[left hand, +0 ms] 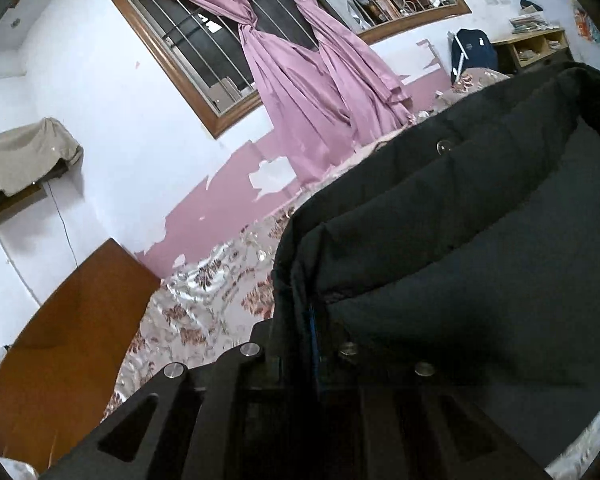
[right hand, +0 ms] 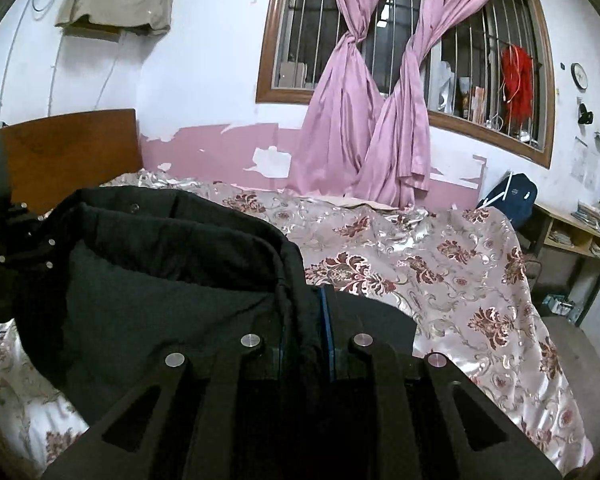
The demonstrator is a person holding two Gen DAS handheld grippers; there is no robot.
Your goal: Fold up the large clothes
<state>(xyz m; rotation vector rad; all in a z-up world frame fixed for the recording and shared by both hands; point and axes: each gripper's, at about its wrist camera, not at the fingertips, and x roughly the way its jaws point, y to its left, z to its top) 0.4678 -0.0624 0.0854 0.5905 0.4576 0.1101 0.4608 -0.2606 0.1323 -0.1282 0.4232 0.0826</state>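
1. the left gripper (left hand: 314, 344) is clamped on the left end of a black coat (left hand: 460, 240); the cloth is pinched between its jaws, right at the fingertips.
2. the right gripper (right hand: 306, 320) is clamped on the other end of the black coat (right hand: 160, 280), with a fold of cloth and a blue edge wedged in the narrow gap.
3. between the two grippers the coat's edge runs crosswise, so its long axis lies side to side; from the left gripper it stretches away to the right, from the right gripper away to the left.
4. just ahead of each gripper the coat bulges in padded folds with snap buttons (left hand: 444, 145); which end is collar or hem is hard to tell.
5. beneath and beyond the coat lies a floral bedspread (right hand: 420, 264).
6. further ahead stand a wooden headboard (right hand: 72, 152) and pink curtains (right hand: 364, 128) knotted at a barred window (right hand: 296, 40).
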